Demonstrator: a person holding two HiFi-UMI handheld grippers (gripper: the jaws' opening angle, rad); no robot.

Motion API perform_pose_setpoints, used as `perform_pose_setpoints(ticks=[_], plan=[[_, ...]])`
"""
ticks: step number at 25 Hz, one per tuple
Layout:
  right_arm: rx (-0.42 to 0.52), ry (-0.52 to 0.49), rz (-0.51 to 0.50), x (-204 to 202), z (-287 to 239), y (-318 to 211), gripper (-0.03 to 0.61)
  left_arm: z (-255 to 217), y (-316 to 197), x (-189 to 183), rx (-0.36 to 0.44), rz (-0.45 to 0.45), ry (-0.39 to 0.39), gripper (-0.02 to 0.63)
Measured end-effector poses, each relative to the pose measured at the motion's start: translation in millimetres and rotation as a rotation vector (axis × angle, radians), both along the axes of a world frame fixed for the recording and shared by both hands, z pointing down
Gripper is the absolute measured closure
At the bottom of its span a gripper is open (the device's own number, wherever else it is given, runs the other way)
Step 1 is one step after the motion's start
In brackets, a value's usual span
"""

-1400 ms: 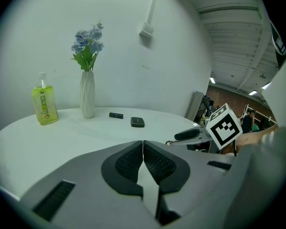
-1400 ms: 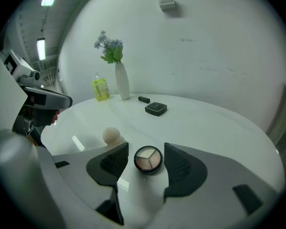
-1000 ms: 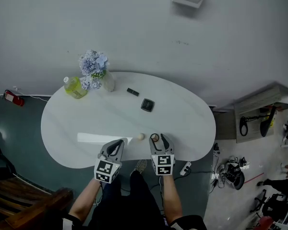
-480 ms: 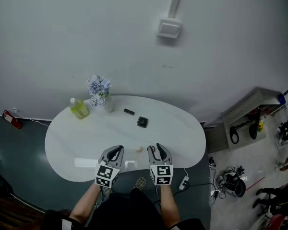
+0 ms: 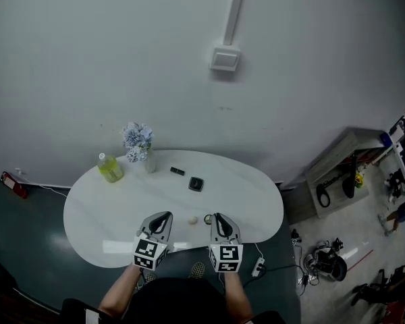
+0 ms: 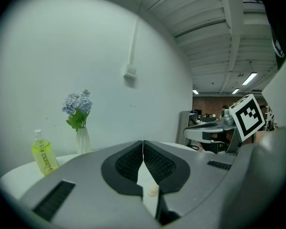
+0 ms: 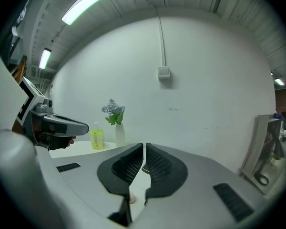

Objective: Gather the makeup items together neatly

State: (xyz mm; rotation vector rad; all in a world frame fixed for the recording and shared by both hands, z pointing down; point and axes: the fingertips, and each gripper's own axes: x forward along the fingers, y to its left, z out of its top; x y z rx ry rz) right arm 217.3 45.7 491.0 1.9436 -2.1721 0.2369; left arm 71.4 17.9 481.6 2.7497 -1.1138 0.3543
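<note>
Over the table (image 5: 101, 208), reopen the right gripper (image 5: 219, 217), just closed on nothing, and the pressed-together, empty left gripper (image 5: 164, 216) before reaching the beige ball (image 5: 193, 219).

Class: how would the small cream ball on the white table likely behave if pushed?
The cream ball looks round, so it would probably roll. It lies near the front edge of the table, so it might drop off. Being small, it is likely light.

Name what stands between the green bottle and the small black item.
Head view: a vase of blue flowers stands between the bottle and the black item.
</note>
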Motion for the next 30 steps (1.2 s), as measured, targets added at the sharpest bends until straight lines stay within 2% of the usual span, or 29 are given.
perform_pose_setpoints(ticks=[22,30], plan=[[-0.016,-0.013,0.001,18,6,3,0.545,-2,-3,18,0.002,-0.013,-0.007,0.594],[-0.046,-0.017,-0.06,44,21,6,0.545,14,0,36,-0.027,-0.08,-0.027,0.594]])
